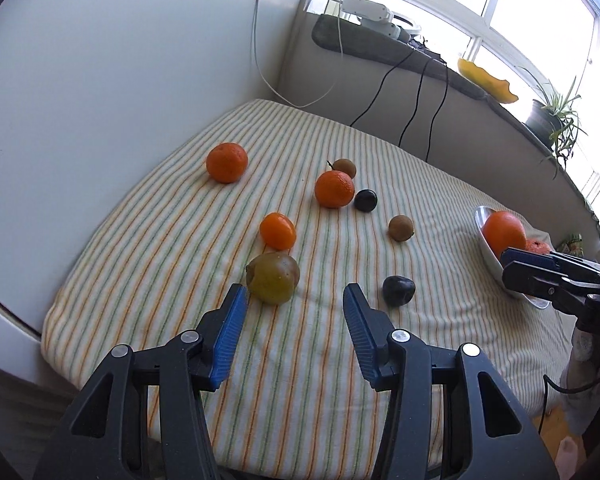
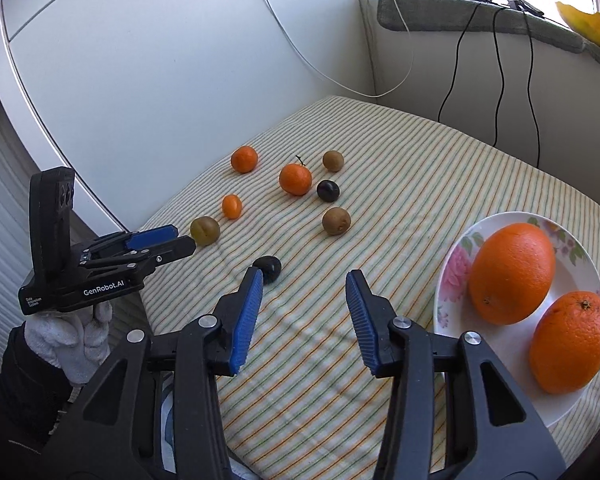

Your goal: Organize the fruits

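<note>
Loose fruit lies on a striped cloth (image 1: 300, 360): a greenish plum (image 1: 273, 278), three mandarins (image 1: 334, 189), two kiwis (image 1: 401, 228) and two dark plums (image 1: 399, 290). My left gripper (image 1: 295, 292) is open and empty, and the greenish plum sits just beyond its left fingertip. A flowered plate (image 2: 452, 280) at the right holds two large oranges (image 2: 512, 272). My right gripper (image 2: 305, 276) is open with nothing between its fingers, left of the plate. The near dark plum (image 2: 269, 267) lies just past its left fingertip. In the right wrist view the left gripper (image 2: 180, 240) points at the greenish plum (image 2: 205, 231).
A white cabinet wall (image 1: 120, 80) borders the cloth on the left. Black and white cables (image 2: 500, 80) hang from a windowsill (image 1: 380, 44) behind, which carries a power strip and a potted plant (image 1: 556, 120). A gloved hand (image 2: 72, 340) holds the left gripper.
</note>
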`<state>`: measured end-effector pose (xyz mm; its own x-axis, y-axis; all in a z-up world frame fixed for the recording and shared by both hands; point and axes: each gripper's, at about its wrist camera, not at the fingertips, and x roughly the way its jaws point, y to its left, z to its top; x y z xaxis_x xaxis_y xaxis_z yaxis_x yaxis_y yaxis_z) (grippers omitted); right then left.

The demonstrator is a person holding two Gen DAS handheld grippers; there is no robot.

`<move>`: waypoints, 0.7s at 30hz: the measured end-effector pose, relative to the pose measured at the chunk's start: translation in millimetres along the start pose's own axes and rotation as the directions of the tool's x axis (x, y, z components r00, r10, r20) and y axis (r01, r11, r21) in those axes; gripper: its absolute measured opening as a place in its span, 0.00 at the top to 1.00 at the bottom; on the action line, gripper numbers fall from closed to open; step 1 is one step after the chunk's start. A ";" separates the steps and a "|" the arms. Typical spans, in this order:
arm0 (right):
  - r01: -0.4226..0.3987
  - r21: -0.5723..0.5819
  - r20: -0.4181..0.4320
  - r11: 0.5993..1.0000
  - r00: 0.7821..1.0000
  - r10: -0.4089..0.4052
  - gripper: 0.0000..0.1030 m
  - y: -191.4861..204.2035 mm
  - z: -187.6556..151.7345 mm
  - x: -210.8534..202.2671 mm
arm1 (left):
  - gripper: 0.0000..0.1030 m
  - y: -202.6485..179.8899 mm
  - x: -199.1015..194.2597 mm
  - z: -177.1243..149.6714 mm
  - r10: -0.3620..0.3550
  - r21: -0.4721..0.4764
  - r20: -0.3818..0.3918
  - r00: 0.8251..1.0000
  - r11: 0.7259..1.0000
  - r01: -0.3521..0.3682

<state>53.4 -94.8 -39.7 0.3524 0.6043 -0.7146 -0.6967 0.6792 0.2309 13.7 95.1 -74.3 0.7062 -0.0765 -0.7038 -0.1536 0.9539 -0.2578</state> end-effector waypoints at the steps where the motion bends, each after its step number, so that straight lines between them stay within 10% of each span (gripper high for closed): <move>1: -0.005 -0.005 -0.009 1.000 1.000 0.005 0.56 2.1 -0.3 4.6 | 0.54 2.5 1.5 -0.7 0.000 -0.004 -0.003 1.000 1.000 0.000; 21: -0.024 -0.074 -0.136 0.997 0.991 0.014 0.66 24.1 2.6 78.0 | 0.59 17.9 24.5 4.0 -0.007 -0.021 -0.034 0.999 1.000 0.006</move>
<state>65.7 -30.2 -88.1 0.2542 0.5515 -0.7945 -0.7496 0.6314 0.1985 31.1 111.4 -93.5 0.6832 -0.0932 -0.7243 -0.1636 0.9471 -0.2762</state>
